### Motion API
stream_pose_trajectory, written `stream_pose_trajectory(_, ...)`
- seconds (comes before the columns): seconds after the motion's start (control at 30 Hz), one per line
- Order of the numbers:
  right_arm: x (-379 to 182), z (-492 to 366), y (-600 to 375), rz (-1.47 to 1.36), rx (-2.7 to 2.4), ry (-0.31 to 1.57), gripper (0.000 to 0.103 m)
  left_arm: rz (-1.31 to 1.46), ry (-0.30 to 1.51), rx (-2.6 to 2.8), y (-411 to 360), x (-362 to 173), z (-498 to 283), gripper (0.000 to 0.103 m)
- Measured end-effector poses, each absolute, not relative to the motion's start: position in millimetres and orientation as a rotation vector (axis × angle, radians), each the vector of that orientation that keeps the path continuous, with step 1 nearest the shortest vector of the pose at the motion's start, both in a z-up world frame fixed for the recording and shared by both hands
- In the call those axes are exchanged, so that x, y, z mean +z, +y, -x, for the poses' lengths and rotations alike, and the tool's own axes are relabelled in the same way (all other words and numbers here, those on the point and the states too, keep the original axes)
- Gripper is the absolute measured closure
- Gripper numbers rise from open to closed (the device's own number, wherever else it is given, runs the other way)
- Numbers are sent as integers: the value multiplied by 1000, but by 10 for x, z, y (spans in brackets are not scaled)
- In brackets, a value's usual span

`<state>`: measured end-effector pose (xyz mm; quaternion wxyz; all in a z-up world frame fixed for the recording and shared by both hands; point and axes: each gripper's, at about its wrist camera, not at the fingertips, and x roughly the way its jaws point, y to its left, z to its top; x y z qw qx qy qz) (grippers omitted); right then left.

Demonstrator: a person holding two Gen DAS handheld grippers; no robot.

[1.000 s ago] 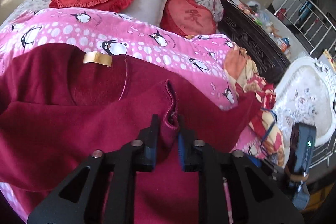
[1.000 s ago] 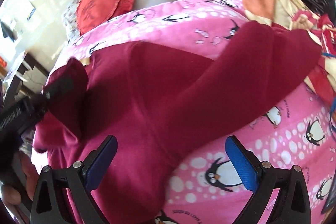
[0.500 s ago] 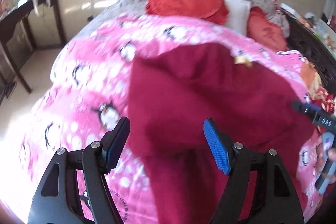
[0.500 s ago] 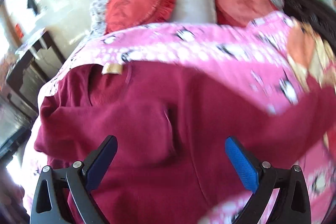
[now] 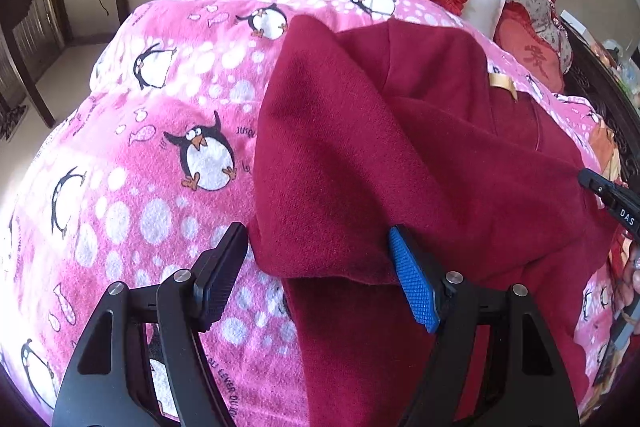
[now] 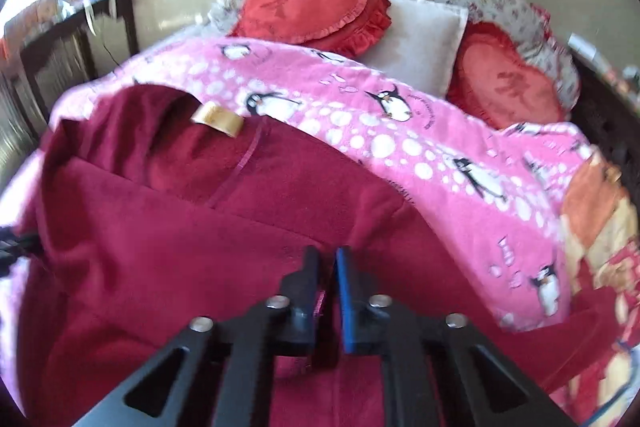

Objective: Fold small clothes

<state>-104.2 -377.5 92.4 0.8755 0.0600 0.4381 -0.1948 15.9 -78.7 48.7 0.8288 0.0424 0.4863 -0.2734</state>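
Note:
A dark red sweater (image 5: 400, 155) with a gold neck label (image 5: 502, 83) lies on a pink penguin blanket (image 5: 152, 155). One sleeve is folded across its body. My left gripper (image 5: 320, 275) is open, its jaws either side of the sweater's lower left edge, holding nothing. In the right wrist view the sweater (image 6: 160, 247) fills the lower left, its label (image 6: 218, 119) at the collar. My right gripper (image 6: 327, 267) is shut on a fold of the sweater. The right gripper's tip also shows at the right edge of the left wrist view (image 5: 608, 193).
Two red heart cushions (image 6: 312, 7) and a white pillow (image 6: 420, 43) lie at the bed's head. A dark wooden table (image 5: 52, 7) stands left of the bed. A patterned orange and red cloth (image 6: 600, 267) lies at the right. A dark carved bed frame (image 5: 600, 83) runs along the right.
My left gripper let go of the sleeve, opened and swung to the sweater's left edge. My right gripper moved in over the sweater and shut on a fold of it.

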Motion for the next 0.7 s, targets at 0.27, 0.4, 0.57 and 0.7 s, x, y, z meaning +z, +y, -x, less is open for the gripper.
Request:
stream_pose_trajectory(0.27,1183,1202,-3798,-65,-514,850,96,-103,1009,-580,-832,575,-178,30)
stream_pose_trajectory(0.4,1053,1254,-4096,-230,-536,891,96,-120,1033,-562,-882,512,-233,30)
stream_pose_trajectory(0.57,1010,1272,-4081,-216,-599,904,80,-93,981,-553,-843,630,-226,30)
stream_pose_trajectory(0.7,1207,1225,-3845,-270,-457,822,65,-135,1008,-515,-892,541,-321,30)
